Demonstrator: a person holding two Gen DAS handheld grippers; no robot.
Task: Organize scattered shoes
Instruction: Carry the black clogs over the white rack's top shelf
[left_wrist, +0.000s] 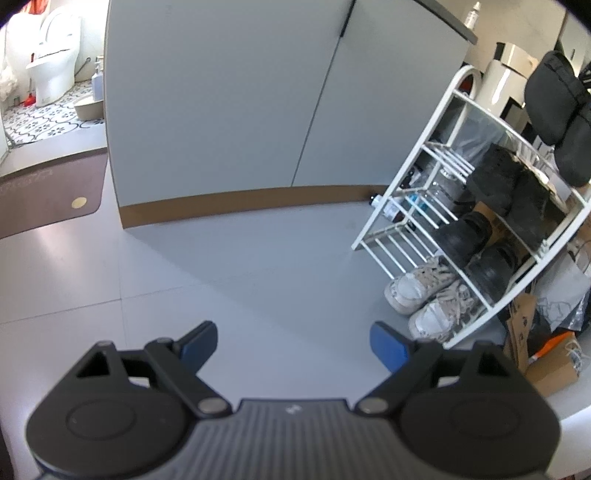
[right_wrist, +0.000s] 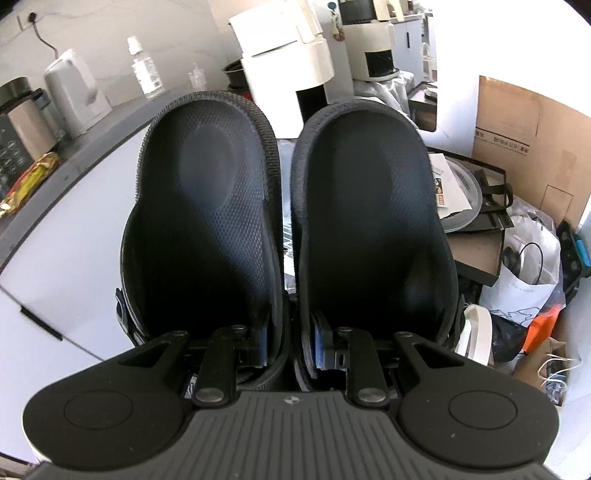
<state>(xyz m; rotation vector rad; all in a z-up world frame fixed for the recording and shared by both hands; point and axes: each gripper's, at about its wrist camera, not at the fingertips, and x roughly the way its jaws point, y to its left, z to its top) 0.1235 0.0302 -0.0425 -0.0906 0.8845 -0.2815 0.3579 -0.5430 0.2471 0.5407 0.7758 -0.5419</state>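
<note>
My right gripper (right_wrist: 290, 347) is shut on a pair of black slippers (right_wrist: 207, 206), pinching their two inner walls together, with the insoles facing the camera. The same slippers (left_wrist: 554, 99) hang in the air at the upper right of the left wrist view, above a white wire shoe rack (left_wrist: 443, 110). On the rack's bottom shelf sits a pair of white sneakers (left_wrist: 424, 295); black shoes (left_wrist: 465, 236) are on the middle shelf and dark shoes (left_wrist: 506, 177) on the top one. My left gripper (left_wrist: 293, 341) is open over the grey floor, left of the rack, with nothing between its fingers.
A grey cabinet (left_wrist: 221, 110) stands behind the rack, with a brown mat (left_wrist: 48, 192) to its left. Cardboard and bags (left_wrist: 546, 354) crowd the floor right of the rack. A counter with a kettle (right_wrist: 74, 92), a cardboard box (right_wrist: 524, 129) and a bag (right_wrist: 528, 269) surround the slippers.
</note>
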